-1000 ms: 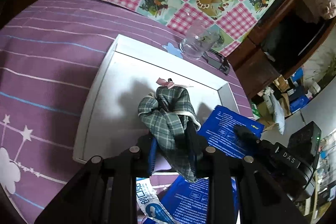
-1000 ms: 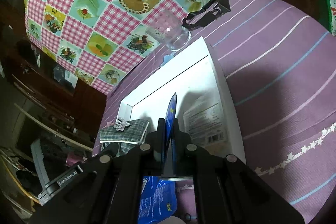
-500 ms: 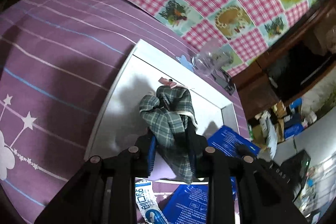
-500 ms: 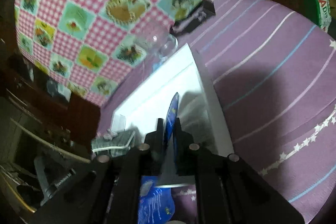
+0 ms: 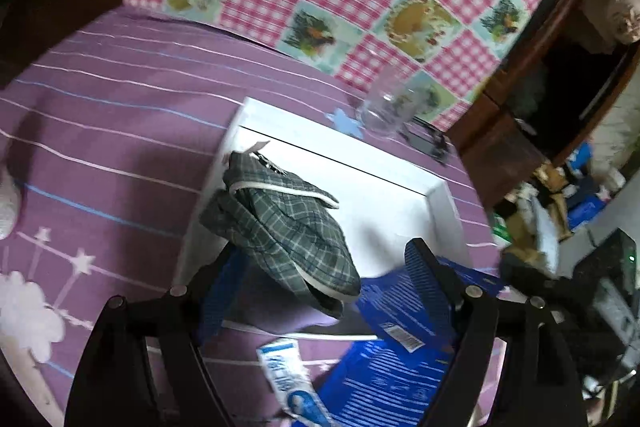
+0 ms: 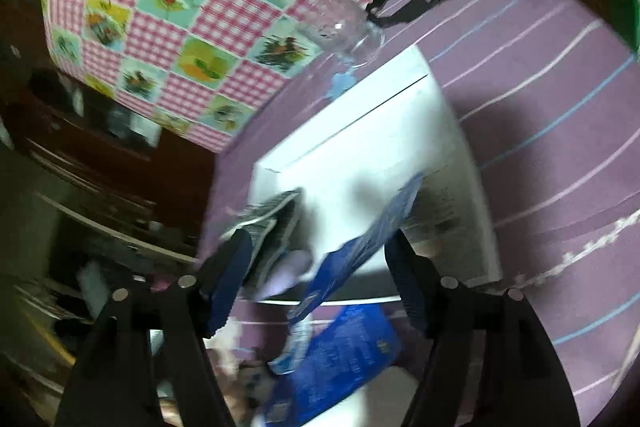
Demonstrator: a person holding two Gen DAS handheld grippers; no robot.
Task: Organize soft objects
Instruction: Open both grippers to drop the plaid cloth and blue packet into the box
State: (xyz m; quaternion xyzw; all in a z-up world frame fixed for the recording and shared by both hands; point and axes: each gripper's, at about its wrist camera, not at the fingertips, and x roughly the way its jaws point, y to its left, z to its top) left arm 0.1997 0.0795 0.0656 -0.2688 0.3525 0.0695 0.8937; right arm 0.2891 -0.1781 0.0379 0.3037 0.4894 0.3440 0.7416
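A grey-green plaid cloth pouch [image 5: 280, 223] lies slumped over the left rim of the white tray [image 5: 320, 131]. My left gripper [image 5: 324, 279] straddles its near end; the jaws are opening and the pads stand clear of the cloth. In the right wrist view, a blue soft packet [image 6: 360, 251] leans tilted across the tray's [image 6: 360, 155] near edge. It sits between the opening jaws of my right gripper [image 6: 320, 279], which do not press on it. The plaid pouch [image 6: 268, 227] shows blurred by the right gripper's left finger.
A clear glass [image 5: 384, 111] and a black clip [image 5: 428, 143] stand beyond the tray's far rim. More blue packets [image 5: 384, 379] and a white-blue tube [image 5: 292, 379] lie on the purple striped cloth [image 5: 120, 131] near me. A white packet [image 6: 452, 203] lies in the tray.
Both grippers went from shut to wide open. The plaid pouch fell out of the left grip and slumped leftward onto the tray rim. The blue packet, held upright before, now tips over.
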